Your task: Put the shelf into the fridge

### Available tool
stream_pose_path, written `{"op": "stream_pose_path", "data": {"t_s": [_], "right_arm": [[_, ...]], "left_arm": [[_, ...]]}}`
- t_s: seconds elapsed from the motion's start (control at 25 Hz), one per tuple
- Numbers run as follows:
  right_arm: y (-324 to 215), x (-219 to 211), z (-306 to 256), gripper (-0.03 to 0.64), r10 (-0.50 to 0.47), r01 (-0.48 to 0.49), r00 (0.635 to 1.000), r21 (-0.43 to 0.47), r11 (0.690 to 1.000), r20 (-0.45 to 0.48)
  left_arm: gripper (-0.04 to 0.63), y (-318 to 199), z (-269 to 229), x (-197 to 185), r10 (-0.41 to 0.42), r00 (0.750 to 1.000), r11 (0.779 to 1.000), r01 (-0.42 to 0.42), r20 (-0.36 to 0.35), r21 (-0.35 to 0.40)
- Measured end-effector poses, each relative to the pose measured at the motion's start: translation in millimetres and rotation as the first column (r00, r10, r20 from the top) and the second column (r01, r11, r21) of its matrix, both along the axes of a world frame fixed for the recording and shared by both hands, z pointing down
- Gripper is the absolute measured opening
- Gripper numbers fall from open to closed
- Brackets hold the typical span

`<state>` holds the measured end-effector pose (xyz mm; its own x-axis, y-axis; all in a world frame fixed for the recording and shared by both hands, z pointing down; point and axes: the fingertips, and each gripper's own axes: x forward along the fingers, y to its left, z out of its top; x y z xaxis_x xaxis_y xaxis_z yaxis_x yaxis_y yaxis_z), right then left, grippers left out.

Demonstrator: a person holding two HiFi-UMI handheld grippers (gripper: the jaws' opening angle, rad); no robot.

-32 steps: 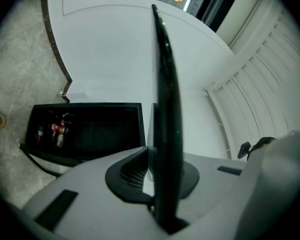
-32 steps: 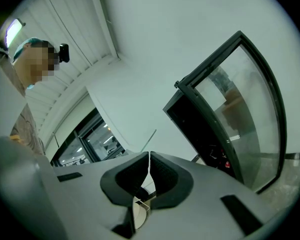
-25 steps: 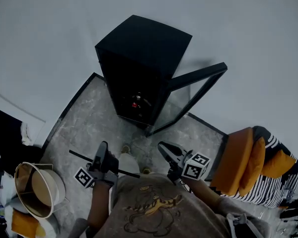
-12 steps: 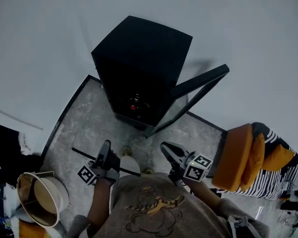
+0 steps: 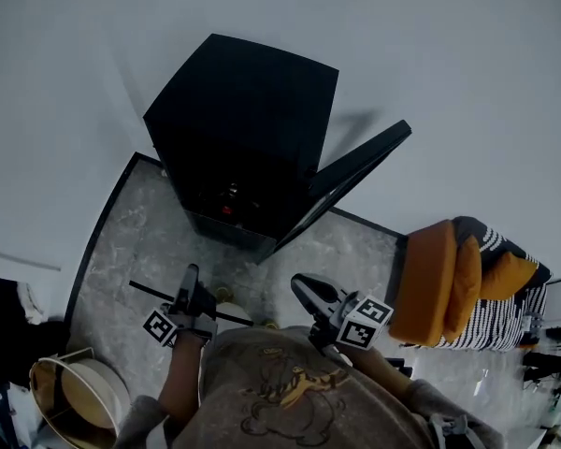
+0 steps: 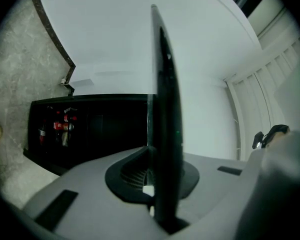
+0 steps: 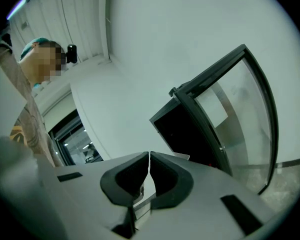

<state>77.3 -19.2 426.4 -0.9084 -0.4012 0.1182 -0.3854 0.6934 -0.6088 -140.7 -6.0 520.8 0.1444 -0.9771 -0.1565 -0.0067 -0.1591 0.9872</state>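
Observation:
The black fridge point(image 5: 238, 124) stands against the white wall with its glass door point(image 5: 353, 174) swung open to the right. Cans show inside it point(image 6: 60, 126). My left gripper point(image 5: 190, 279) is shut on the shelf point(image 5: 232, 318), a thin dark panel that lies level across the person's front, short of the fridge. In the left gripper view the shelf point(image 6: 166, 99) stands edge-on between the jaws, which clamp it from both sides. My right gripper point(image 5: 301, 286) hangs beside it, shut and empty, with its pads point(image 7: 162, 171) touching and the open door point(image 7: 230, 104) ahead.
The fridge stands on a grey marble floor slab point(image 5: 122, 251). A round pale basket point(image 5: 79, 391) sits at the lower left. An orange cushion with a striped cover point(image 5: 449, 283) lies at the right, near the open door.
The fridge looks larger and has slid left in the head view, so the person has come closer. Both grippers keep their pose; the shelf stays in the left one.

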Motion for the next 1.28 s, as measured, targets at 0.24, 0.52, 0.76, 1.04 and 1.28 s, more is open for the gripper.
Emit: {"op": "stream_pose_path", "data": {"t_s": [0.24, 0.52, 0.76, 1.04, 1.28], "right_arm": [[-7.7, -6.3, -4.0, 0.023, 0.054, -0.054, 0.998, 0.012, 0.998, -0.023], [-18.5, -10.8, -5.5, 0.023, 0.099, -0.098, 0.994, 0.025, 0.995, -0.055], [-24.3, -21.7, -5.7, 0.024, 0.116, -0.113, 0.991, 0.039, 0.993, -0.074], [-18.9, -26.1, -2.1, 0.023, 0.129, -0.126, 0.986, 0.032, 0.992, -0.109], [-15.9, -27.4, 0.3, 0.025, 0.151, -0.149, 0.982, 0.019, 0.989, -0.112]], "left_arm": [[0.018, -22.7, 27.1, -12.3, 0.005, 0.999, 1.000, -0.006, -0.040, -0.014], [0.018, -51.2, 60.6, -16.6, 0.042, 0.998, 0.998, -0.044, -0.051, -0.042], [0.018, -67.6, 88.2, -19.9, 0.058, 0.997, 0.995, -0.062, -0.058, -0.073], [0.018, -81.8, 106.1, -19.2, 0.073, 0.995, 0.992, -0.079, -0.069, -0.093], [0.018, -90.1, 122.9, -15.9, 0.079, 0.994, 0.990, -0.088, -0.075, -0.115]]}}
